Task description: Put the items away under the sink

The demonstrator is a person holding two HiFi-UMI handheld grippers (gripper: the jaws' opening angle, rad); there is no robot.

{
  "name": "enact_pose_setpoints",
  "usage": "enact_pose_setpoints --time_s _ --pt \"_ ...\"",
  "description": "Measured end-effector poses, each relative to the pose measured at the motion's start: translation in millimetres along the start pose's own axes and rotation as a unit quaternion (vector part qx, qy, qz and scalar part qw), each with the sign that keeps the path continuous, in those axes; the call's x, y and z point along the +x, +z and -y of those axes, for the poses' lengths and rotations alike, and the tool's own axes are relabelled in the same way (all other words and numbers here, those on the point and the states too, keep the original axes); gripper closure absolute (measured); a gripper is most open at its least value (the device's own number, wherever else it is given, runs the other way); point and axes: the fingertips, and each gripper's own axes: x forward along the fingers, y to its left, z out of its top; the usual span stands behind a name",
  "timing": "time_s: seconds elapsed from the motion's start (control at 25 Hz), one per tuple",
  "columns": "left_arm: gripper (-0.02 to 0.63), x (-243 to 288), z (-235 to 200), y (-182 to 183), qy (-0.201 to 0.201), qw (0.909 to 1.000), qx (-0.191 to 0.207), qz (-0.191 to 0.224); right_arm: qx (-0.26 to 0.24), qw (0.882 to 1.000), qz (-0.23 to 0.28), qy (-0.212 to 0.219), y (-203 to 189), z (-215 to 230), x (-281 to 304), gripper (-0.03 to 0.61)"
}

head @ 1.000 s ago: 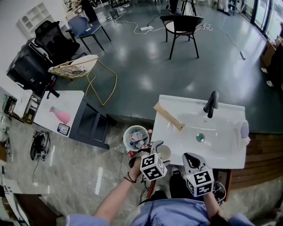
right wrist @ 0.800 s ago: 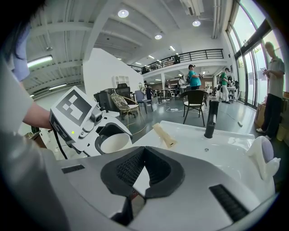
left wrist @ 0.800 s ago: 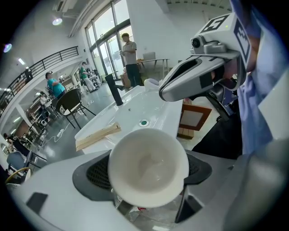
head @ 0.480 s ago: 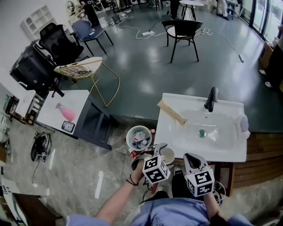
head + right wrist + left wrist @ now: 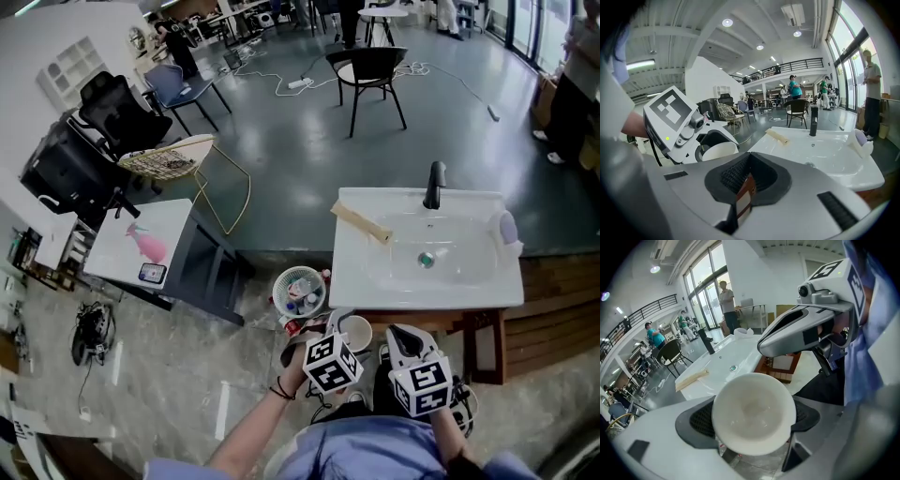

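A white cup [image 5: 753, 412] sits between the dark pads of my left gripper [image 5: 343, 327], which is shut on its sides; I look straight into its empty mouth. My right gripper [image 5: 745, 185] is shut on a thin flat brown-and-white packet [image 5: 742, 202], seen edge on. In the head view both grippers hang close to my body, in front of the white sink unit [image 5: 375, 281], with the right gripper [image 5: 407, 339] beside the left. The cup [image 5: 355, 333] shows just below the sink's front edge. The space under the sink is hidden from here.
On the sink stand a black faucet [image 5: 433, 186], a wooden strip [image 5: 362, 223] at the left and a pale object [image 5: 507, 228] at the right. A white basket [image 5: 298, 291] of small items sits on the floor left of the unit. Wooden framing [image 5: 487, 342] lies to the right.
The sink has slid up and away in the head view, so more floor shows in front of it. Both grippers stay near my body and keep their holds.
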Motion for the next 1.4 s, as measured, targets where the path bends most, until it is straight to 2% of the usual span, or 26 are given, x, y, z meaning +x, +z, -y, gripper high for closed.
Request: enact_pose_setpoints --time_s 0.44,0.68,0.96,1.4 --pt "0.193 -6 70 -1 -0.036 0.9983 0.04 0.024 0.013 0.998 -0.014 -0.058 -42 -22 -56 0.563" --pt "0.193 -5 87 2 -0.04 0.997 0.058 0.033 0.022 0.997 -0.021 -0.078 -58 -22 -75 0.563" --pt "0.193 -6 108 6 -0.044 0.9965 0.064 0.03 0.041 0.996 -0.025 -0.076 -71 -20 -87 0.563" --pt "0.193 8 154 29 -0.035 0.9986 0.039 0.012 0.055 0.995 -0.039 -0.068 -111 10 -137 0.563"
